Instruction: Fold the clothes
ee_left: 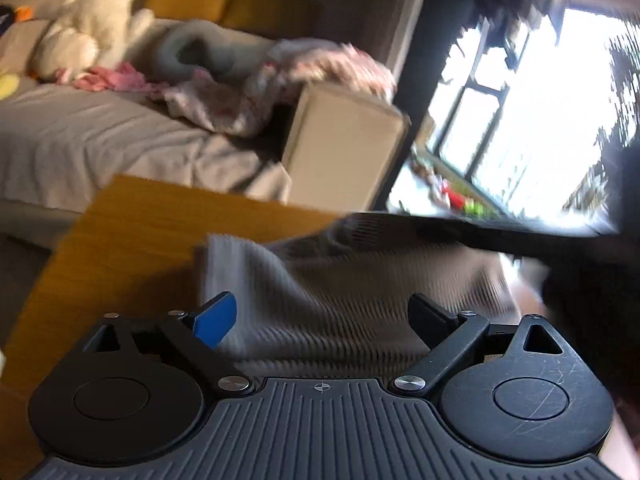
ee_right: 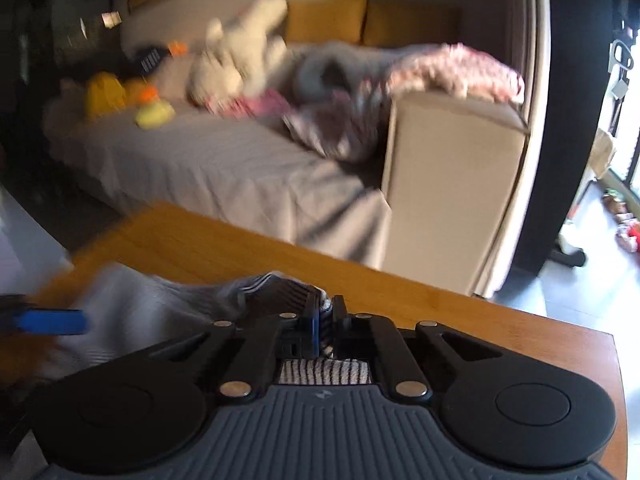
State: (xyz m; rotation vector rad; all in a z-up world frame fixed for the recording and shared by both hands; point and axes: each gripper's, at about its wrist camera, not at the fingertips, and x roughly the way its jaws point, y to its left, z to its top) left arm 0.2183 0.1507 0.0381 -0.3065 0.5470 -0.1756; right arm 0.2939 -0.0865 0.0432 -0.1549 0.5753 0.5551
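Note:
A white and grey striped garment (ee_left: 320,280) lies on the wooden table (ee_left: 132,224). My left gripper (ee_left: 320,320) is open, its blue-padded and black fingers spread wide over the cloth, holding nothing. My right gripper (ee_right: 326,310) is shut on a bunched edge of the striped garment (ee_right: 160,304) and holds it just above the table (ee_right: 240,248). The left gripper's blue finger (ee_right: 52,322) shows at the left edge of the right wrist view. Both views are blurred by motion.
A sofa (ee_right: 224,176) with a grey cover stands behind the table, carrying a white plush toy (ee_right: 240,52), yellow ducks (ee_right: 154,114), a grey neck pillow (ee_left: 196,52) and pink clothes (ee_left: 224,100). A bright window (ee_left: 540,112) is at the right.

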